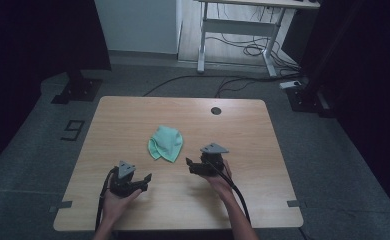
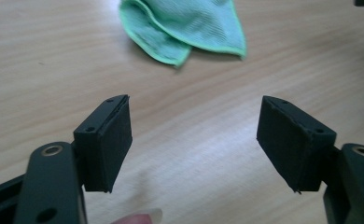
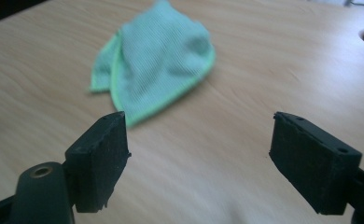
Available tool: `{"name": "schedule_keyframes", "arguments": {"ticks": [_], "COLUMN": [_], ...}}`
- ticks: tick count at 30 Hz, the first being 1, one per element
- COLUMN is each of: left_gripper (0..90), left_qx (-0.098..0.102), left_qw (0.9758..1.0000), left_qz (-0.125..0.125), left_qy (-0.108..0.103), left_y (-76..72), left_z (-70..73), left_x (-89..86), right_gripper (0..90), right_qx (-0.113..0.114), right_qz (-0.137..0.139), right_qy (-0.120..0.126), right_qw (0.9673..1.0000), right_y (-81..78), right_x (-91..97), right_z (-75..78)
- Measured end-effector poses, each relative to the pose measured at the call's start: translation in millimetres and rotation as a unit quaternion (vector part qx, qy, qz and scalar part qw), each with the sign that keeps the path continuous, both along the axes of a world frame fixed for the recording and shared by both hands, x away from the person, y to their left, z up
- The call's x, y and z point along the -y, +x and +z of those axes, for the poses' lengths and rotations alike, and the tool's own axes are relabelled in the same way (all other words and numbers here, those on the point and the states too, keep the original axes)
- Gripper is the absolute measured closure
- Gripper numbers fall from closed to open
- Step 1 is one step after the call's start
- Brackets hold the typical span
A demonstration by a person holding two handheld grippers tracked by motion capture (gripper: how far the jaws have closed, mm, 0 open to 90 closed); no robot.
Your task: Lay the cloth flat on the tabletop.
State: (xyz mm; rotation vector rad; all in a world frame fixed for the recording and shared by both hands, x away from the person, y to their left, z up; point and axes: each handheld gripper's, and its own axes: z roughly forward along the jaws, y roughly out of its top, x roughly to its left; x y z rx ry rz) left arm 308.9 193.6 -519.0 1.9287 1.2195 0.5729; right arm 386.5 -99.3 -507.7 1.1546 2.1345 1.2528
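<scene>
Pale wooden table (image 1: 133,120) carries a crumpled green cloth (image 1: 166,143) near its middle, ahead of your hands. Your right gripper (image 1: 195,166) sits nearer it than your left gripper (image 1: 142,182); both have jaws spread wide, empty.

We see the cloth (image 1: 166,143) lying on the bench (image 1: 123,120), ahead of both tongs and between them: ahead and to the right of the left tongs (image 1: 144,181), ahead and to the left of the right tongs (image 1: 190,165). Both tongs hang over the bench's near half, well apart, each clear of the cloth. Beyond the right tongs, near the bench's far edge, sits a round hole (image 1: 216,110). Farther behind stands a desk (image 1: 243,25) with cables (image 1: 248,50) on the floor beneath.
</scene>
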Motion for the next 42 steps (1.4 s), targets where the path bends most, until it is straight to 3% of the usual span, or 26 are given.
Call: {"name": "schedule_keyframes", "arguments": {"ticks": [7, 11, 15, 19, 28, 32, 38, 39, 42], "left_gripper": [27.6, 27.5, 27.0, 27.0, 26.6, 26.6, 26.5, 26.4, 26.5], "left_qx": [0.002, 0.001, -0.002, -0.007, -0.008, -0.009, -0.01, -0.009, -0.009], "left_qw": [0.9995, 0.9994, 0.9991, 0.9991, 0.9988, 0.999, 0.999, 0.999, 0.9991], "left_qz": [-0.014, -0.019, -0.024, -0.02, -0.019, -0.016, -0.015, -0.015, -0.012], "left_qy": [0.029, 0.03, 0.033, 0.036, 0.043, 0.04, 0.04, 0.041, 0.04], "left_y": [-4.5, -5.8, -6.3, -5.2, -6.5, -7.3, -6.5, -6.8, -6.4], "left_z": [-0.1, 0.4, -1.2, -3.4, -5.6, -5.3, -6.0, -6.1, -6.1], "left_x": [7.2, 10.1, 14.0, 13.7, 13.5, 11.3, 10.2, 9.3, 8.2], "right_gripper": [18.0, 17.5, 17.1, 16.0, 13.8, 13.5, 12.9, 14.6, 22.9], "right_qx": [-0.009, -0.012, -0.016, -0.025, -0.041, -0.044, -0.06, -0.066, -0.08], "right_qz": [0.016, 0.023, 0.027, 0.036, 0.04, 0.035, 0.029, 0.024, 0.017], "right_qy": [0.001, -0.004, 0.014, 0.011, 0.011, 0.003, -0.029, -0.042, -0.05], "right_qw": [0.9998, 0.9997, 0.9994, 0.999, 0.9983, 0.9984, 0.9973, 0.9966, 0.9954], "right_y": [30.8, 41.1, 54.2, 66.8, 81.7, 91.1, 107.2, 111.7, 117.3], "right_x": [-28.9, -39.4, -50.6, -64.5, -80.1, -87.5, -99.6, -103.0, -104.9], "right_z": [1.9, 3.0, 2.7, -6.5, -12.9, -14.1, -26.0, -30.8, -39.2]}}
